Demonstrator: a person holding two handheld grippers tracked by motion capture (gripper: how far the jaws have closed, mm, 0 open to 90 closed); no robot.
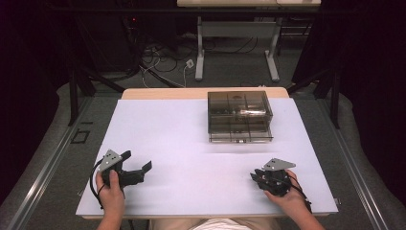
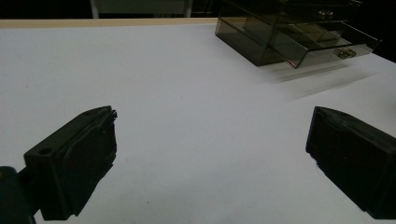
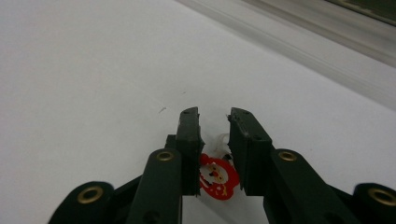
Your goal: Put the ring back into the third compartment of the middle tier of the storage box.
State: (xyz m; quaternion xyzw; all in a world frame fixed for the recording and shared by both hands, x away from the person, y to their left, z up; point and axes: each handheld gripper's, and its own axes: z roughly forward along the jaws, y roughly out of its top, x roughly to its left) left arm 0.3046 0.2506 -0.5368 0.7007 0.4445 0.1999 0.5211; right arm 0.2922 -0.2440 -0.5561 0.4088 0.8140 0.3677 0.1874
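Note:
A smoky see-through drawer box (image 1: 239, 116) stands at the back middle of the white table top (image 1: 182, 139). In the left gripper view the drawer box (image 2: 289, 32) sits at the upper right, with a lower drawer (image 2: 327, 46) pulled out a little. My left gripper (image 1: 139, 160) rests at the front left, its jaws wide apart with nothing between them (image 2: 212, 121). At the front right lies my right gripper (image 1: 256, 177). Its jaws stand close together (image 3: 215, 116) around a small red and white Santa charm (image 3: 217, 179) with a whitish loop, just above the table.
The table's wooden back edge (image 1: 201, 92) runs behind the box. A grey floor rail (image 3: 327, 32) shows beyond the table's edge in the right gripper view. Cables (image 1: 163, 62) and a bench's legs (image 1: 199, 52) lie on the floor farther back.

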